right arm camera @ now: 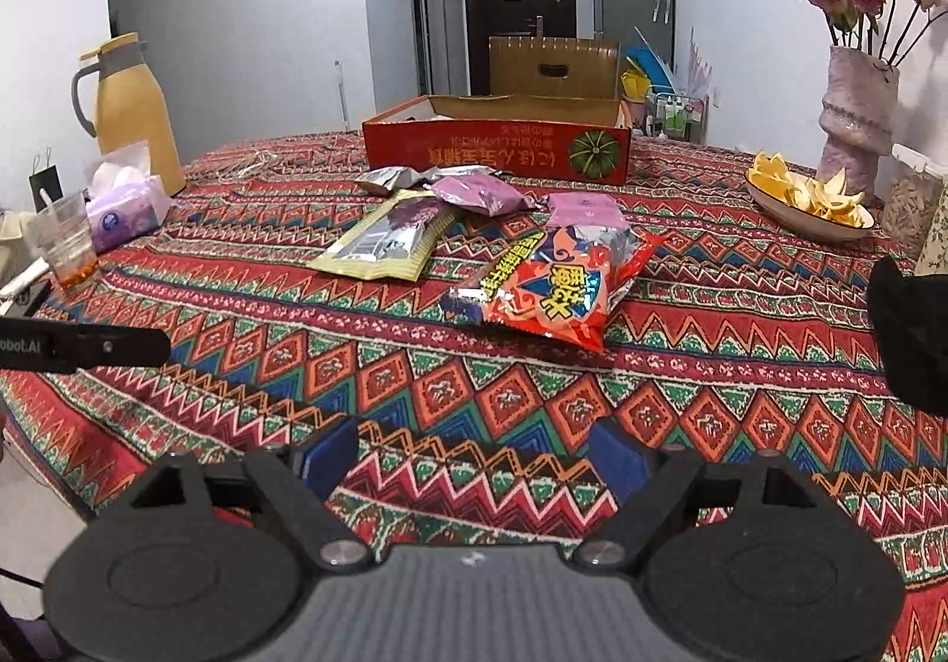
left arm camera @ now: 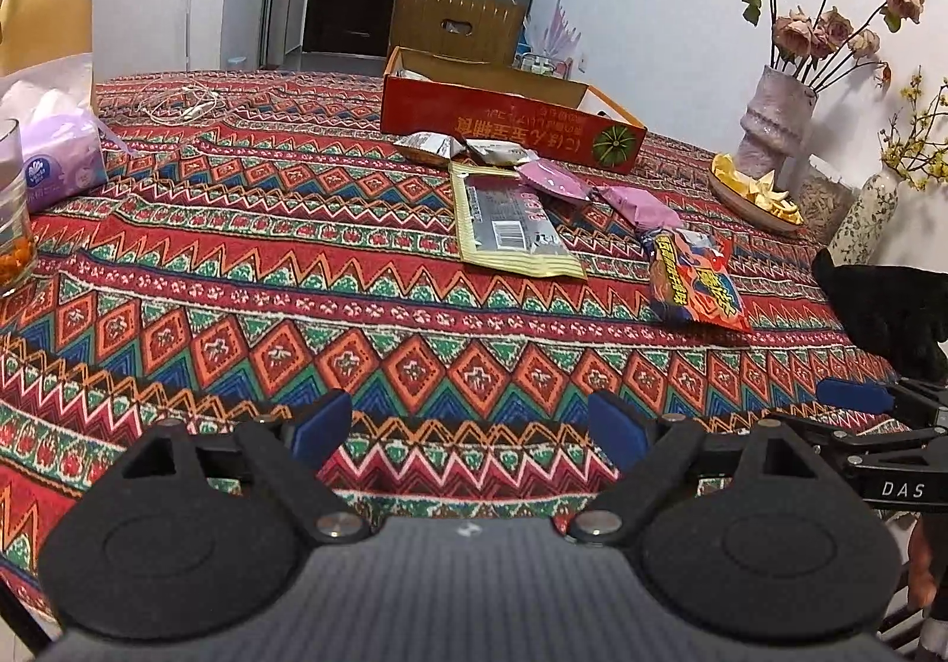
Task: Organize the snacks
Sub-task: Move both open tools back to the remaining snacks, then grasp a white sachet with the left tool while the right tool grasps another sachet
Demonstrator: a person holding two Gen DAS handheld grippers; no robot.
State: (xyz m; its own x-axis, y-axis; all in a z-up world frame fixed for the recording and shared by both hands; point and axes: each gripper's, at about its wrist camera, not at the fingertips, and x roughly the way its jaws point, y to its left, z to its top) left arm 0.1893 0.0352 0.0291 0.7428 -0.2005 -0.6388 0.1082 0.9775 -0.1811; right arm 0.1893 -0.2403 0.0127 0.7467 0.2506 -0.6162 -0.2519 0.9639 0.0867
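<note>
On the far left stands a yellow jug (right arm camera: 136, 114), and in front of it a purple tissue pack (right arm camera: 127, 211) and a clear cup (right arm camera: 65, 241) with something orange at the bottom. They sit on a tabletop (right arm camera: 237, 365) under a bright zigzag cloth.

In the middle, at the back, is a red box (right arm camera: 497, 149) with its top open. The snacks lie in a loose bunch just in front of it. There are small silver packets (left arm camera: 429, 146), a flat yellow-edged bag (right arm camera: 385, 241), two pink packets (right arm camera: 483, 194) (one partly tucked under the next bag), and a big red and orange bag (right arm camera: 545, 288) nearest to the tongs.

On the right are a plate of yellow chips (right arm camera: 812, 200) and a pale vase (right arm camera: 859, 111) with dusty pink roses.

The left tongs (left arm camera: 471, 434) hang over bare cloth with the blue pads wide apart and nothing between them. The right tongs (right arm camera: 474, 460) are the same, spread wide and holding nothing, well short of the red bag.
</note>
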